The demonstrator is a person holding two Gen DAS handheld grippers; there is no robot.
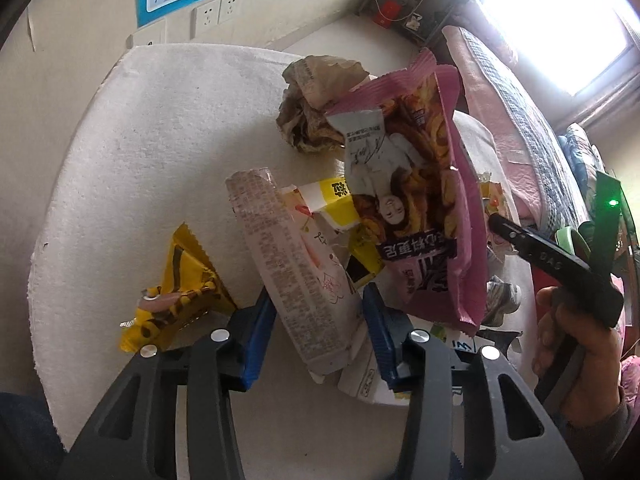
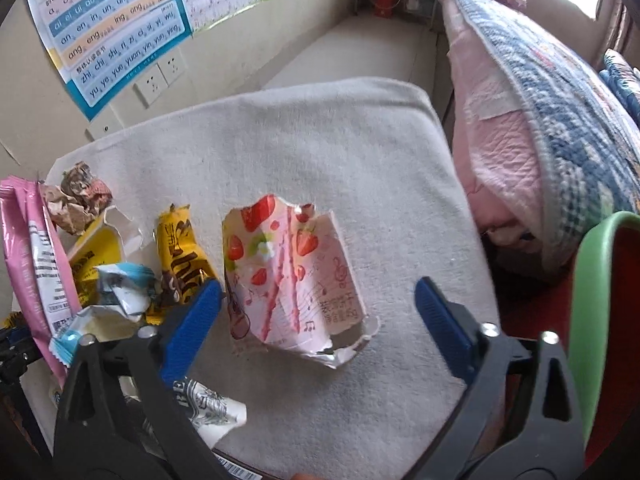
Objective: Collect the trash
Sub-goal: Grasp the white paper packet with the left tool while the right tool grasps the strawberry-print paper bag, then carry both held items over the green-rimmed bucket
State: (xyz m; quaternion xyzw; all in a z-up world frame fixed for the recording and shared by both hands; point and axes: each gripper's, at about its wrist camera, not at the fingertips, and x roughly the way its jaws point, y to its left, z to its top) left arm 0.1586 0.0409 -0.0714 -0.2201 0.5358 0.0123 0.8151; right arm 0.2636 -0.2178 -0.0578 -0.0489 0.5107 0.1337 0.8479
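On the white cloth-covered table (image 1: 140, 160) lies a pile of wrappers. My left gripper (image 1: 318, 296) has its blue pads against both long edges of a white-and-pink printed wrapper (image 1: 296, 256), shut on it. A pink snack bag (image 1: 424, 200), crumpled brown paper (image 1: 316, 100) and a yellow wrapper (image 1: 180, 300) lie around it. In the right wrist view a torn strawberry-print wrapper (image 2: 288, 276) lies flat between the wide-apart pads of my right gripper (image 2: 318, 286). That gripper is open: its left pad is near the wrapper's edge, its right pad well clear.
Left of the strawberry wrapper lie a yellow chocolate wrapper (image 2: 180, 256), a blue-and-white wrapper (image 2: 124, 288) and the pink bag (image 2: 36, 248). A green-rimmed bin (image 2: 588, 300) stands at the right, beside a pink and blue quilt (image 2: 540, 120). Posters and sockets are on the wall.
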